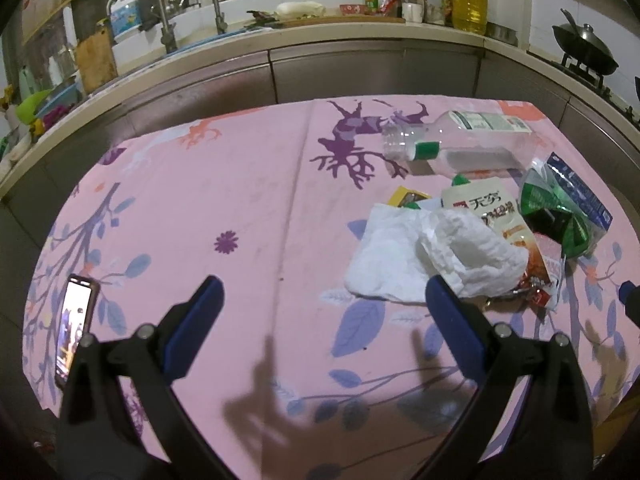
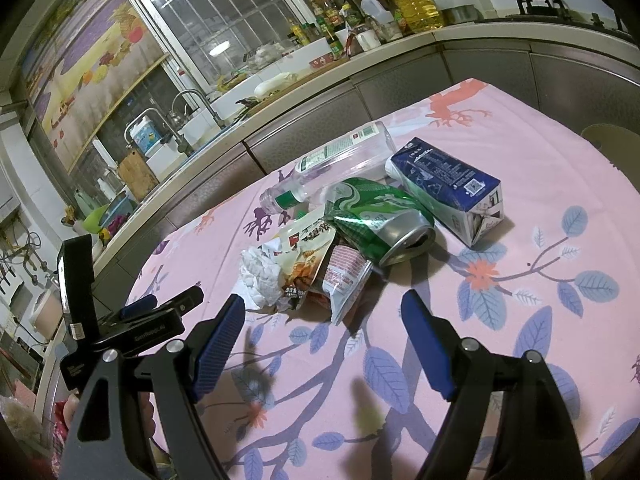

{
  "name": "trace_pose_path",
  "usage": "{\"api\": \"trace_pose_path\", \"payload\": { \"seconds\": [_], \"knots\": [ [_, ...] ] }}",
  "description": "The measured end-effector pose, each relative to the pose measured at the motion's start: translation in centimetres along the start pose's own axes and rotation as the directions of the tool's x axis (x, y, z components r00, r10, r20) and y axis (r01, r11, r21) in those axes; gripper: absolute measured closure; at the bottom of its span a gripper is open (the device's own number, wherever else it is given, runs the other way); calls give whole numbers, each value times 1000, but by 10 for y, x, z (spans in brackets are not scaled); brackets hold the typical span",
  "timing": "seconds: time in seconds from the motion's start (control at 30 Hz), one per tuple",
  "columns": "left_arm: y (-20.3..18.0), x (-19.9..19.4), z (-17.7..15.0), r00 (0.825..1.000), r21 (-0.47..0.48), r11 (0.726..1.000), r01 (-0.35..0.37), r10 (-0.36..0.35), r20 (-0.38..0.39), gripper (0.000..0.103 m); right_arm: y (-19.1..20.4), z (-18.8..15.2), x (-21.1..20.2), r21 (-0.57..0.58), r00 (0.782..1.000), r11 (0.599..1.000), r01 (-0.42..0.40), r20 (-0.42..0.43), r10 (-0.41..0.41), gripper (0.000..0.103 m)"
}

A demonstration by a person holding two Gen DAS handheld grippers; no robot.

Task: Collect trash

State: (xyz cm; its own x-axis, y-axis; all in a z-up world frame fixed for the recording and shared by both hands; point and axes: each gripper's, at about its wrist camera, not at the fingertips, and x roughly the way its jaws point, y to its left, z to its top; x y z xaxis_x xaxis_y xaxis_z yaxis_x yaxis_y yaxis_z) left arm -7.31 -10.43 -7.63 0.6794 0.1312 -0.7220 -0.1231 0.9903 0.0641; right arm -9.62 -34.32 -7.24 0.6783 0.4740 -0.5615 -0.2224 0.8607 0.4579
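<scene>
A pile of trash lies on the pink flowered tablecloth (image 1: 240, 184): a crumpled white tissue (image 1: 432, 256), a snack wrapper (image 1: 500, 216), a crushed green can (image 1: 556, 208), a blue milk carton (image 1: 584, 192) and a clear plastic bottle (image 1: 456, 140) lying on its side. My left gripper (image 1: 324, 292) is open and empty, just left of the tissue. My right gripper (image 2: 324, 312) is open and empty, close in front of the wrapper (image 2: 320, 268), with the can (image 2: 380, 220), carton (image 2: 448, 188), bottle (image 2: 340, 156) and tissue (image 2: 260, 276) beyond.
A lit phone (image 1: 74, 324) lies at the table's left edge. The kitchen counter with a sink (image 1: 188, 28), bottles (image 1: 468, 4) and a wok (image 1: 584, 48) runs behind the table. The left gripper's body (image 2: 132, 328) shows at the left of the right wrist view.
</scene>
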Motion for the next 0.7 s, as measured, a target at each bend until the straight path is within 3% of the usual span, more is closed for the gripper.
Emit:
{"api": "trace_pose_path", "payload": {
  "seconds": [0.17, 0.3, 0.5, 0.6, 0.7],
  "knots": [
    [2, 0, -1, 1000, 0, 1000, -14, 14, -4, 6, 1, 0, 0, 1, 1000, 1000, 0, -1, 0, 25],
    [17, 3, -3, 999, -11, 999, 39, -39, -8, 6, -1, 0, 1, 1, 1000, 1000, -1, 0, 1, 25],
    [39, 11, -10, 996, -12, 996, -93, 93, 15, 6, 0, -2, 5, -4, 1000, 1000, -5, -12, 5, 25],
    [51, 14, -13, 1000, -18, 1000, 3, -3, -1, 13, 2, -4, 10, -11, 1000, 1000, -10, -25, 10, 25],
    [53, 15, -12, 1000, -34, 999, 7, -7, -13, 20, 3, -5, 14, -22, 999, 1000, -20, -37, 20, 27]
  ]
}}
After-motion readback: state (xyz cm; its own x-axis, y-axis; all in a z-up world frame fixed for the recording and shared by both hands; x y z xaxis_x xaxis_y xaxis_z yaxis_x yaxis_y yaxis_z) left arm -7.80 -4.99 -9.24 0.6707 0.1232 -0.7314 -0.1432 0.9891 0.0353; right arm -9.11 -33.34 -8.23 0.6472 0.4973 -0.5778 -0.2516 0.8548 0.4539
